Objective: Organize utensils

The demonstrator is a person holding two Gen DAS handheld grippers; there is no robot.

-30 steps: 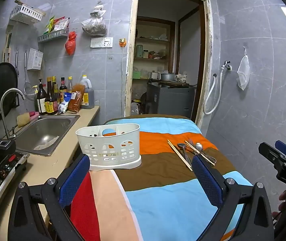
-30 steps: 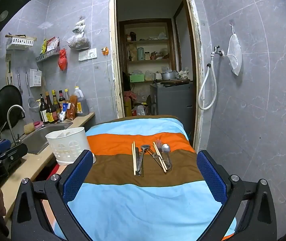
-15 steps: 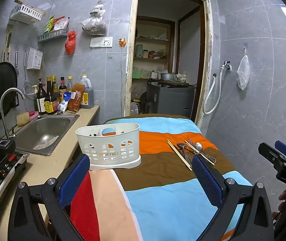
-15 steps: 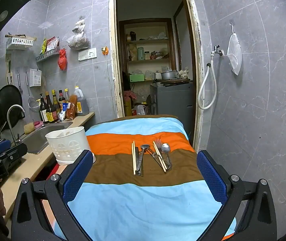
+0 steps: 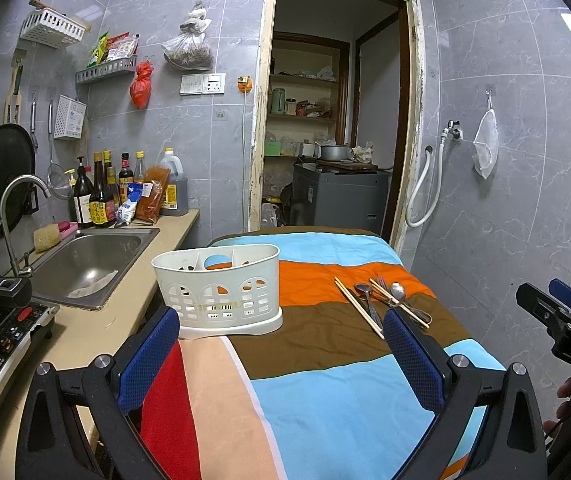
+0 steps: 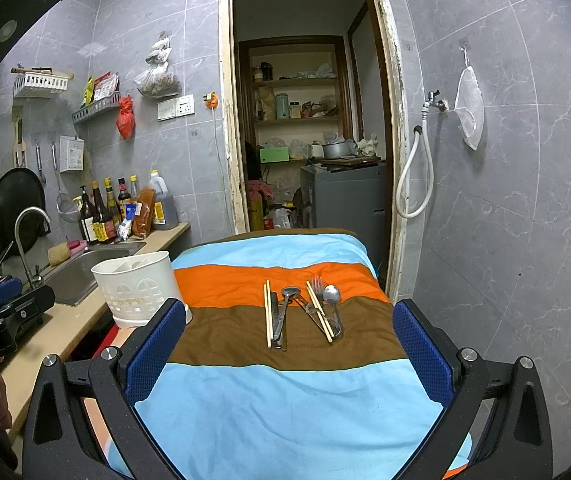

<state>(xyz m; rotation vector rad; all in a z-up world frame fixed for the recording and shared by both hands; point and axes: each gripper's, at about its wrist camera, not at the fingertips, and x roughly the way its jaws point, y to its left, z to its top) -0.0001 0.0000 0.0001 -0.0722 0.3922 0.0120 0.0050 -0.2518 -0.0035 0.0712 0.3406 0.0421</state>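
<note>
We hold both grippers above the near end of a table draped in a striped cloth [image 6: 285,412], and neither one grasps anything: the left gripper [image 5: 281,354] has its blue-padded fingers spread wide over the red, peach and light-blue stripes, and the right gripper [image 6: 289,350] is spread just as wide over the light-blue band. From the right wrist view the utensils lie ahead of us across the orange and brown stripes, in two small clusters just beside each other: a pair of chopsticks [image 6: 268,312] on the left, nearly parallel, with a dark-handled spoon [image 6: 285,308] touching them on their right; then a fork [image 6: 317,286], a second pair of chopsticks [image 6: 319,310] laid slantwise over it, and a shiny spoon [image 6: 331,295] at the right edge of the group. Some handles overlap, so we cannot tell exactly which piece rests on which. The white utensil holder [image 5: 217,284] stands upright on its drip tray at the left edge of the cloth, well apart from the utensils, close to the counter; its inner dividers show through the open top. Beyond it on the left the steel sink [image 5: 85,264] sits in the counter, with bottles [image 5: 97,196] lined up against the tiled wall
</note>
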